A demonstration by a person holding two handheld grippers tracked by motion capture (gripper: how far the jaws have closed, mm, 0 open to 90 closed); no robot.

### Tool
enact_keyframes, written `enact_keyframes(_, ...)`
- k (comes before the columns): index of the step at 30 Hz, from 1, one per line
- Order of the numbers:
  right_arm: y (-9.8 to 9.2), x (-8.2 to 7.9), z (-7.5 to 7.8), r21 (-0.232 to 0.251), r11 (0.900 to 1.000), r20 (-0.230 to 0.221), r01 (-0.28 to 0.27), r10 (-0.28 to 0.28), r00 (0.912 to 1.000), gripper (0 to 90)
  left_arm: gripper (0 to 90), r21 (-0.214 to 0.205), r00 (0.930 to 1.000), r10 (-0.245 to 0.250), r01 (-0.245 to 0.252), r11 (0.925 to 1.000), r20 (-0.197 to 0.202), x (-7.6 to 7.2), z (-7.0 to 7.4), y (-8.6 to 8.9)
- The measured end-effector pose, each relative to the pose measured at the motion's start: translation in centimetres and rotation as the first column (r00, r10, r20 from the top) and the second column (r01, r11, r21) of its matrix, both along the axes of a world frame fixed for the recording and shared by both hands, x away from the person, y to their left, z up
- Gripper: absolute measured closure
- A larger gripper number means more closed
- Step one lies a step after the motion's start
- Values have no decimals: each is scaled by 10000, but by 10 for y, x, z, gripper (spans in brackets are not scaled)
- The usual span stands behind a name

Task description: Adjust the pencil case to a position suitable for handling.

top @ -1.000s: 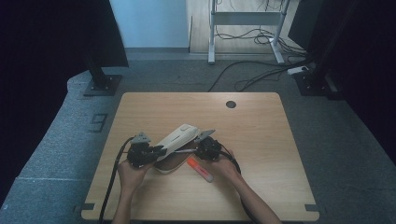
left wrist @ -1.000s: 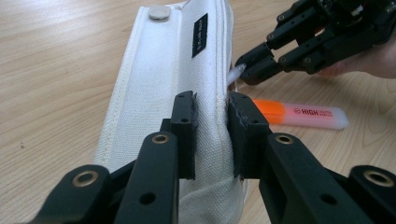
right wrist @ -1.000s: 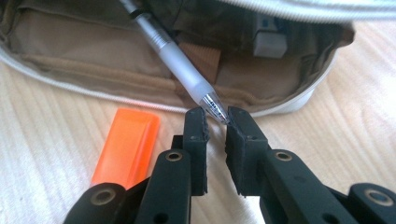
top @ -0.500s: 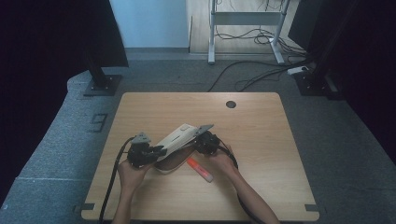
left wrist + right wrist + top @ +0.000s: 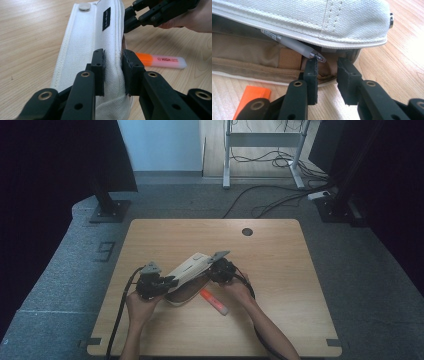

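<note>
Jaws: left gripper point(image 5: 113, 71) clamped on the white pencil case's point(image 5: 85, 50) raised flap mid-table, right gripper point(image 5: 327, 76) just opening, empty, beside the pen point(image 5: 294, 46) inside; packing step, next likely fetch the orange highlighter point(image 5: 214, 301).

The pencil case point(image 5: 85, 50) is made of coarse, matt cream canvas with a tan cloth lining, the highlighter point(image 5: 160, 60) of smooth frosted plastic, the pen point(image 5: 294, 45) of translucent plastic, and the surface point(image 5: 280, 250) of smooth pale wood.
</note>
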State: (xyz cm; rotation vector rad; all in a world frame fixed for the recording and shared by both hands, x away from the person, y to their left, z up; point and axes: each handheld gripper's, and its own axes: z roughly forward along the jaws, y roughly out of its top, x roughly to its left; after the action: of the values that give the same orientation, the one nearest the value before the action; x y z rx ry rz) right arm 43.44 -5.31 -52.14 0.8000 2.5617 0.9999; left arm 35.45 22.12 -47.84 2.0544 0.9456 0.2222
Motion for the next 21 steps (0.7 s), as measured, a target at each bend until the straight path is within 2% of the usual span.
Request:
enact_keyframes(11,-9,-19,12,330,9990,92,-310,308,9995,433,730,27,10000,30,-30,10000,52,0,1,1)
enact_keyframes(21,-22,-37,16,535,9967,-111,-606,612,9981,429,731,34,10000,55,-55,10000,70,0,1,1)
